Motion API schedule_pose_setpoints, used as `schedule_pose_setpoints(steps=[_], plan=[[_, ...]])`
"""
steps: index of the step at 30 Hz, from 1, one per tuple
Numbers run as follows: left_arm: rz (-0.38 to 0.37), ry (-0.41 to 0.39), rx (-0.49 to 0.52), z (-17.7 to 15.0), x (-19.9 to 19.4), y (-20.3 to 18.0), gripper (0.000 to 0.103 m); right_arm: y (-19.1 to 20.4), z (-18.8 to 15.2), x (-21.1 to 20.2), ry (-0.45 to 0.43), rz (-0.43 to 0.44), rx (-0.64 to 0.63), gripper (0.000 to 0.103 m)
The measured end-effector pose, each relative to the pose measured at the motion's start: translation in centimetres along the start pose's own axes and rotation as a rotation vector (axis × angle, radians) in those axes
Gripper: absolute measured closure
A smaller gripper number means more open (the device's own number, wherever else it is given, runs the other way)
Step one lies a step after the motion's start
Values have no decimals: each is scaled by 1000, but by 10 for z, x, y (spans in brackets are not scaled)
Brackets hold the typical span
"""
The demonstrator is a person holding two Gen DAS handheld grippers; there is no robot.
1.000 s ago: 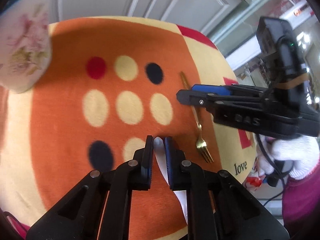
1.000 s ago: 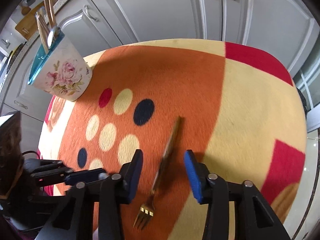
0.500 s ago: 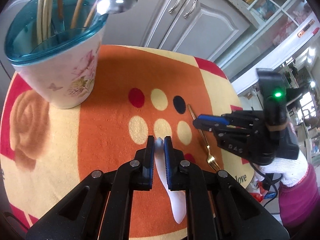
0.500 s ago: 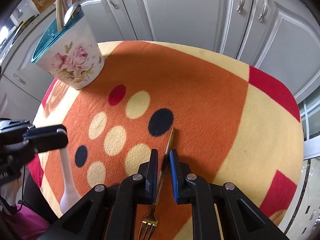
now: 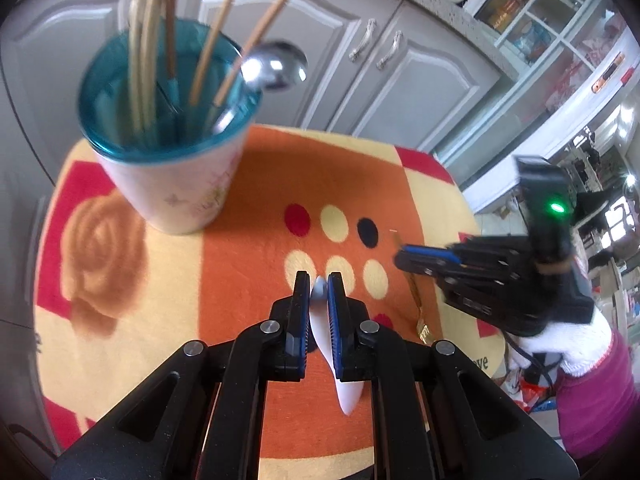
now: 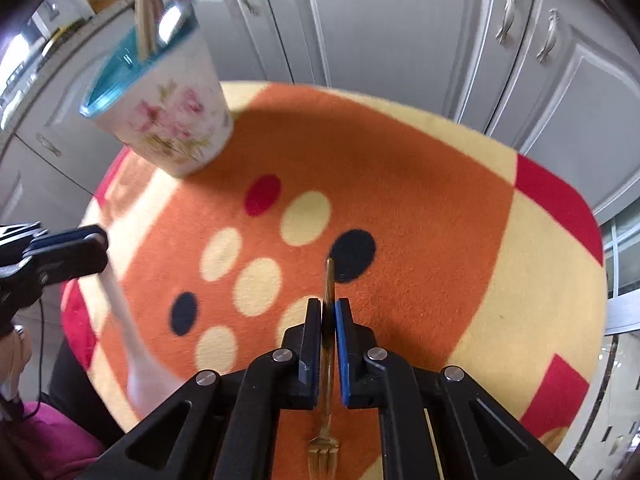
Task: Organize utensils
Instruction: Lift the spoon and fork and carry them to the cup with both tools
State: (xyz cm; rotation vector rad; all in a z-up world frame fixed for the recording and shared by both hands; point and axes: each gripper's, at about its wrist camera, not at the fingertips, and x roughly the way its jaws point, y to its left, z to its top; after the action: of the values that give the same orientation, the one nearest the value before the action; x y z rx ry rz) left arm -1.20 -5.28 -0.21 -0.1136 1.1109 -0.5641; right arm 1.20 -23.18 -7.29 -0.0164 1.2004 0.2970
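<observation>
Over mat [image 6: 440,208], fork [image 6: 329,280] tines-rearward.

A white spoon [image 5: 320,322] hung pinched by its handle, bowl end drooping low toward the camera. A slim gold fork [image 6: 326,364] was gripped mid-handle, tines [image 6: 323,453] nearest the lens. At the far edge of the cloth stood the floral cup [image 6: 168,118], teal inside, upright, already holding wooden chopsticks [image 5: 152,44] and a shiny metal spoon [image 5: 272,68].
</observation>
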Motion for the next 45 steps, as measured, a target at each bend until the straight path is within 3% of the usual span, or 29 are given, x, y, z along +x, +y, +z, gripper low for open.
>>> schedule_pose_setpoints(steps=[8, 15, 19, 23, 25, 27, 30, 37, 38, 39, 45], plan=[[28, -94, -2, 11, -43, 8, 98, 10, -17, -64, -138, 79, 23, 96], [50, -116, -13, 14, -65, 19, 99, 23, -14, -78, -201, 70, 3, 97], [28, -60, -115, 4, -51, 35, 99, 26, -17, -79, -202, 67, -2, 97], [93, -21, -195, -5, -25, 55, 96, 26, -19, -80, -199, 66, 0, 97], [117, -4, -248, -10, -11, 69, 90, 24, -19, -79, -198, 66, 6, 97], [135, 10, -290, -13, 2, 85, 78, 22, -18, -78, -196, 71, 11, 97], [104, 26, -354, -14, 18, 102, 76, 20, -17, -77, -196, 76, 18, 97], [76, 55, -368, -14, 46, 106, 76, 16, -11, -74, -191, 82, 28, 97], [77, 55, -365, -13, 48, 105, 77, 16, -10, -73, -191, 83, 30, 97], [81, 53, -358, -14, 51, 104, 88, 16, -10, -73, -190, 83, 31, 97], [93, 54, -311, -13, 49, 102, 91, 16, -7, -71, -198, 78, 26, 97]])
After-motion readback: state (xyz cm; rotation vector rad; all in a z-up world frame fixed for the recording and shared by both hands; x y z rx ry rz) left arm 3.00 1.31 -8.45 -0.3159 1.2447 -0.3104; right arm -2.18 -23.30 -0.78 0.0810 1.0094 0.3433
